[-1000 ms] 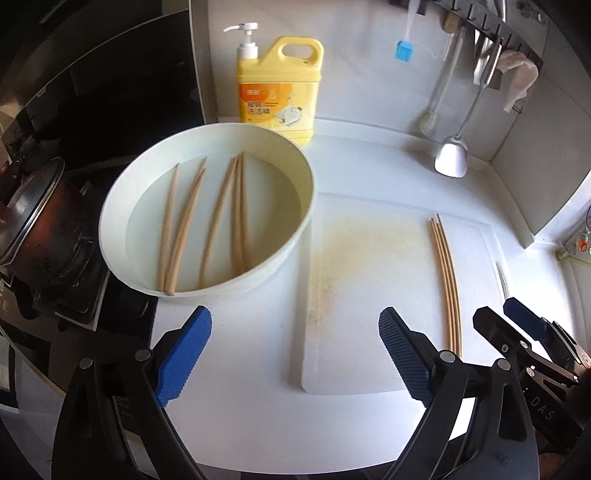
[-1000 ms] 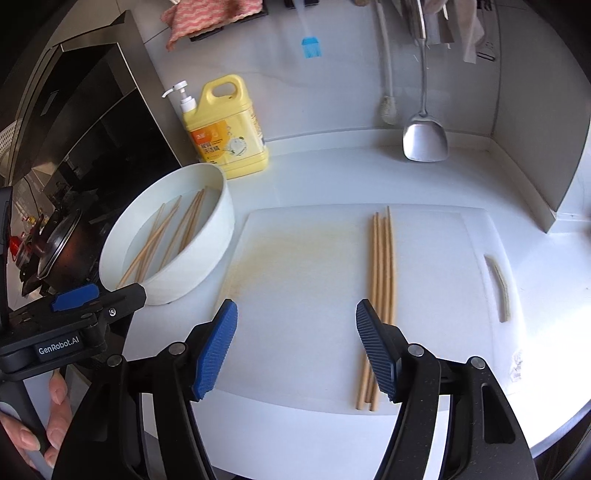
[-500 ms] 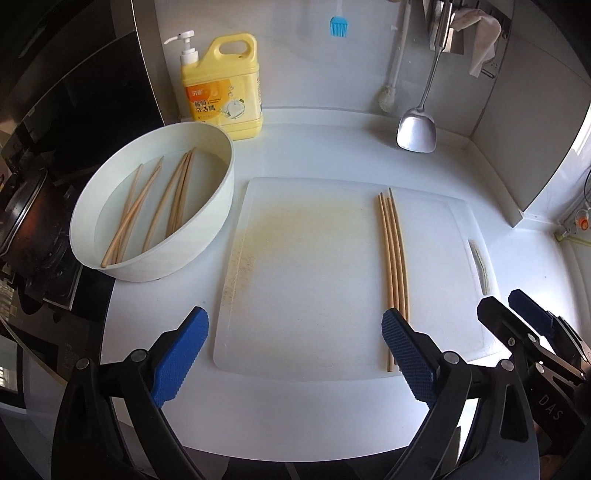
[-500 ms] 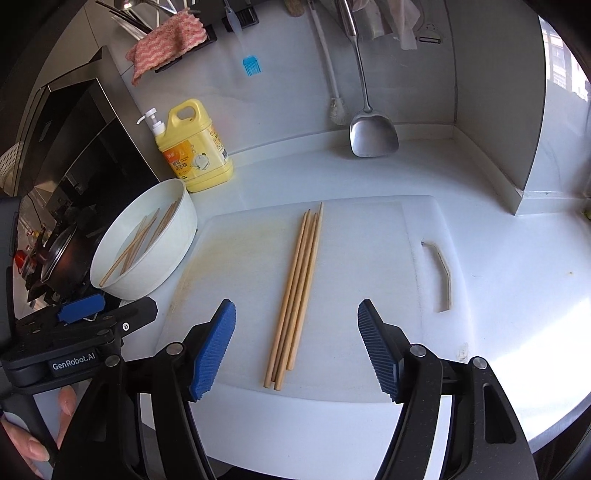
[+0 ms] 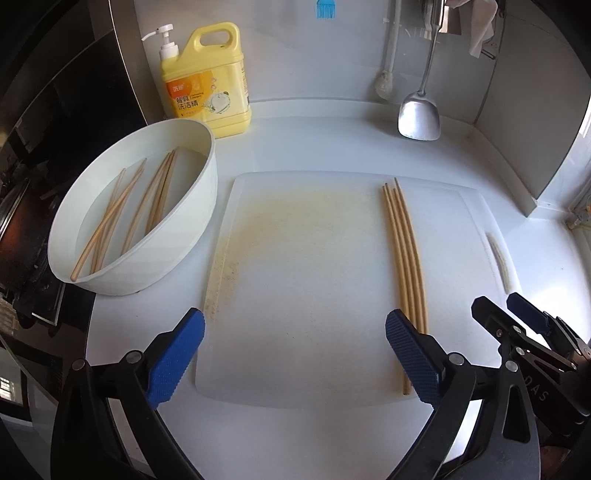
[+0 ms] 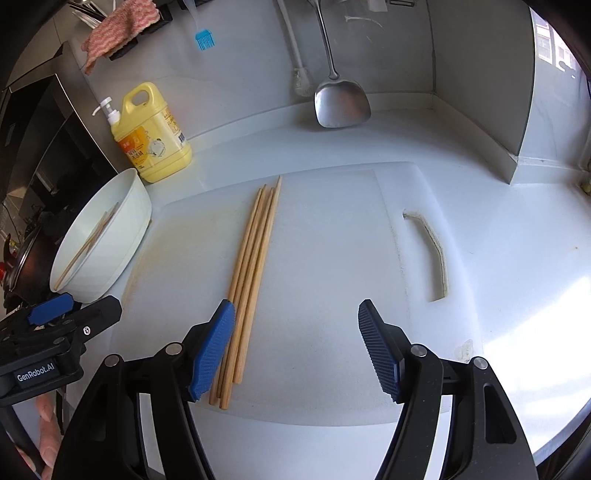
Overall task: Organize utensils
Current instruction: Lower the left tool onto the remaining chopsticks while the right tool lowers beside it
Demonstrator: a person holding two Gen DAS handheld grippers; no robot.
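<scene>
Two hand-held grippers hover low over a white tabletop in a kitchen corner, both with jaws spread wide and nothing between the blue pads. In the left wrist view, the left hand-held gripper sits at 6 o'clock above the near edge of a white cutting board, whose middle is stained yellowish; a bundle of four wooden chopsticks lies on the board at about 3 o'clock of its centre, running from far to near, their near ends passing just behind the gripper's right pad. At 9 o'clock of the board, just beside its left edge, stands a white basin with several more chopsticks in the basin lying loose and slanted inside it. A yellow dish-soap bottle with a pump stands against the wall at 11 o'clock, touching or nearly touching the basin's far rim; which, cannot be told. A metal spatula hangs at 1 o'clock with its blade down near the tabletop, and a blue brush hangs at 12 o'clock. In the right wrist view, the right hand-held gripper hovers over the near part of the board, the chopstick bundle running just beside its left pad, while the board's handle slot shows at 2 o'clock. A pink cloth hangs at 11 o'clock on the wall.
</scene>
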